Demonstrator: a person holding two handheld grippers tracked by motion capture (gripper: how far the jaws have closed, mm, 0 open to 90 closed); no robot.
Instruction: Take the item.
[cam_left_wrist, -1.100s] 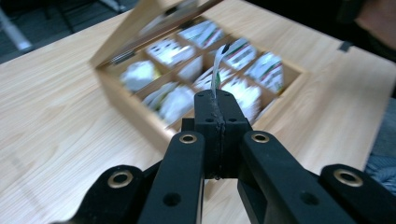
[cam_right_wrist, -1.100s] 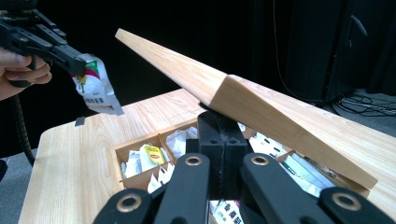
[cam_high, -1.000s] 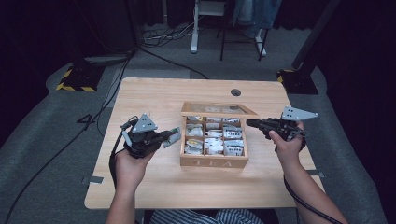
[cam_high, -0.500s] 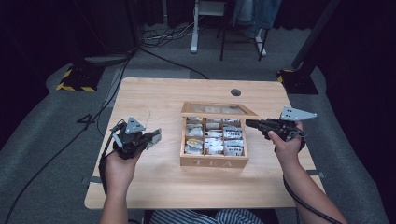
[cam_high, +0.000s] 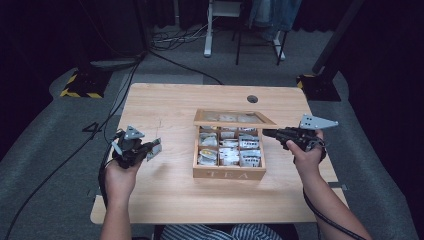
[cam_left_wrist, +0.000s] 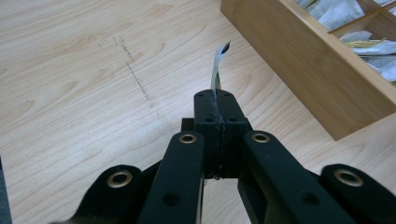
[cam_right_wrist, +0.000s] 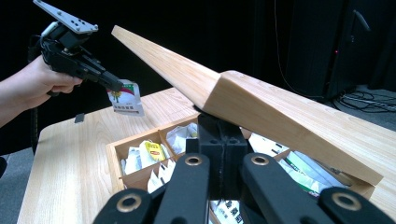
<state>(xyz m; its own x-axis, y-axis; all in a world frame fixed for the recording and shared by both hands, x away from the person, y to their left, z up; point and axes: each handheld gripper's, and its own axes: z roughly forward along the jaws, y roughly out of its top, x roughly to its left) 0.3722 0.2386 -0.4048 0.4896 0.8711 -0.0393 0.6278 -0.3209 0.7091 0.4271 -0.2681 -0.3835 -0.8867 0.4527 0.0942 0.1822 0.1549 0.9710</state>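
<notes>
Pale wooden tea box (cam_high: 229, 172), white packet (cam_right_wrist: 126, 99) with green-yellow print, black fingers (cam_left_wrist: 219, 109).

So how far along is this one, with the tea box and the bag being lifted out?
Done: the lid is raised, propped by the shut right gripper, and one tea bag is out of the tea box. In hand: the left gripper holds that bag clamped above the table, left of the box. Left: setting it down; many bags remain in the compartments.

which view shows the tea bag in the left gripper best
The right gripper view: the tea bag faces the camera flat, hanging from the left gripper. The left gripper view shows it edge-on, a thin strip past the shut jaws. The high view shows a small pale patch.
</notes>
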